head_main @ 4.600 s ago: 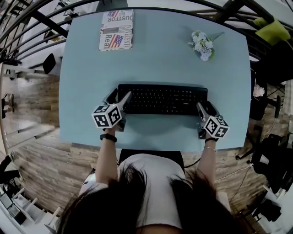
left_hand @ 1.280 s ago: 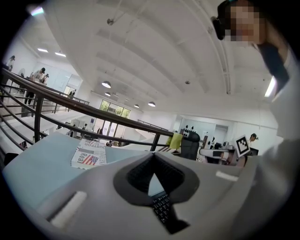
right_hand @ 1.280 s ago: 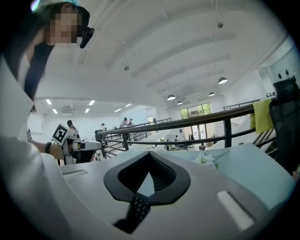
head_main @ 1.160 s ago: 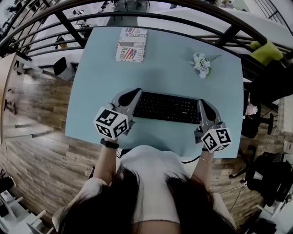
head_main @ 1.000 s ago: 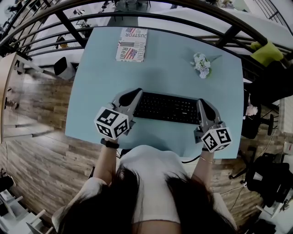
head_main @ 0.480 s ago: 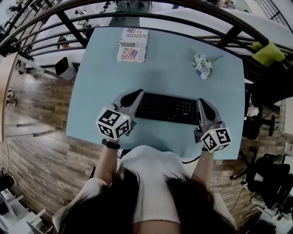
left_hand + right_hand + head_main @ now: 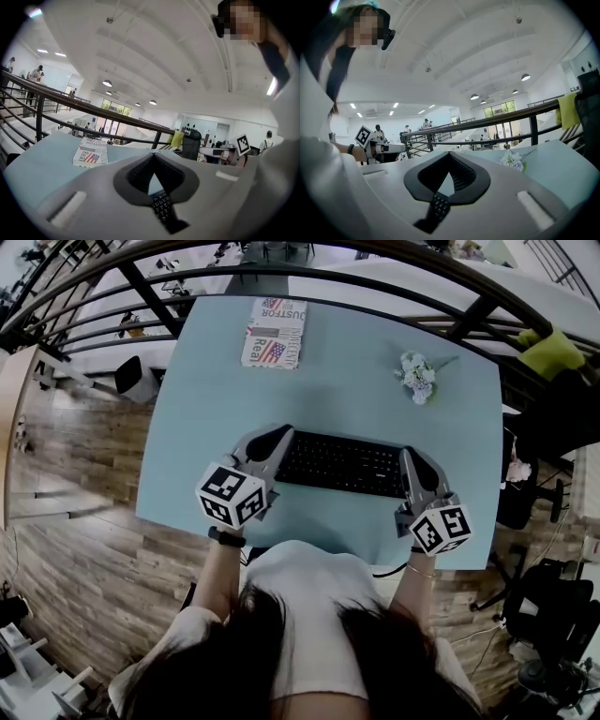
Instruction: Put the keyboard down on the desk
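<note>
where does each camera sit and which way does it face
Head view: on the person's head, facing steeply down on the light blue desk and black keyboard; dark hair, forearms, left gripper, right gripper show.
Left gripper view: on the left gripper at the keyboard's left end, facing across the desk and upward; its jaws grip the keyboard, white shirt at right.
Right gripper view: on the right gripper at the other end, facing likewise; jaws grip the keyboard, shirt at left.
Shared: both gripper views show the keyboard between shut jaws.

Both ends of the keyboard are covered by the left gripper and right gripper. Whether it rests on the worktop cannot be told.
</note>
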A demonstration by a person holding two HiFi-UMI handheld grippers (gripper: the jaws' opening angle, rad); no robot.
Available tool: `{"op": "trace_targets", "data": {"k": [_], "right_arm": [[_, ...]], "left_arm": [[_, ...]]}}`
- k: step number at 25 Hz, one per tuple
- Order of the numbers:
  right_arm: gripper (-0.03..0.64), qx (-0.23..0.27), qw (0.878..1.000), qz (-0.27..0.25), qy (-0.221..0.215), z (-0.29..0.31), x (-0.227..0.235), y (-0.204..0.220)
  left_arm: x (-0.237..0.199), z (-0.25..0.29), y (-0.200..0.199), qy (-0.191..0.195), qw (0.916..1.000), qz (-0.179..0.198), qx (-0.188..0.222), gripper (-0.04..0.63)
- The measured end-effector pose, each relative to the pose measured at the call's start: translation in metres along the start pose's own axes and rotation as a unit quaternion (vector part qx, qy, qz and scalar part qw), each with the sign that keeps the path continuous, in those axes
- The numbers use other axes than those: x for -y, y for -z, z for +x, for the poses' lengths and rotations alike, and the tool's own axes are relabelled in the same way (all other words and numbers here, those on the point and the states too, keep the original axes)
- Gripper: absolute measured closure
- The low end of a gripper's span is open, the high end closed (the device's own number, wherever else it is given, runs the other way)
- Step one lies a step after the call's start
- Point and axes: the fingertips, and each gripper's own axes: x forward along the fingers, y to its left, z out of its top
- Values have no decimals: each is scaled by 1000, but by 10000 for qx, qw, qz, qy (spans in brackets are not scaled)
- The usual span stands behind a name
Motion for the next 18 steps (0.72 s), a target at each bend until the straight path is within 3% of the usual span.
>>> {"op": "trace_targets", "data": {"k": [18], "right_arm": [[615,29,10000,9,40,-2,3,0]], "left_arm": [[-8,-2,3,-71,10000,22,-43,538]]}}
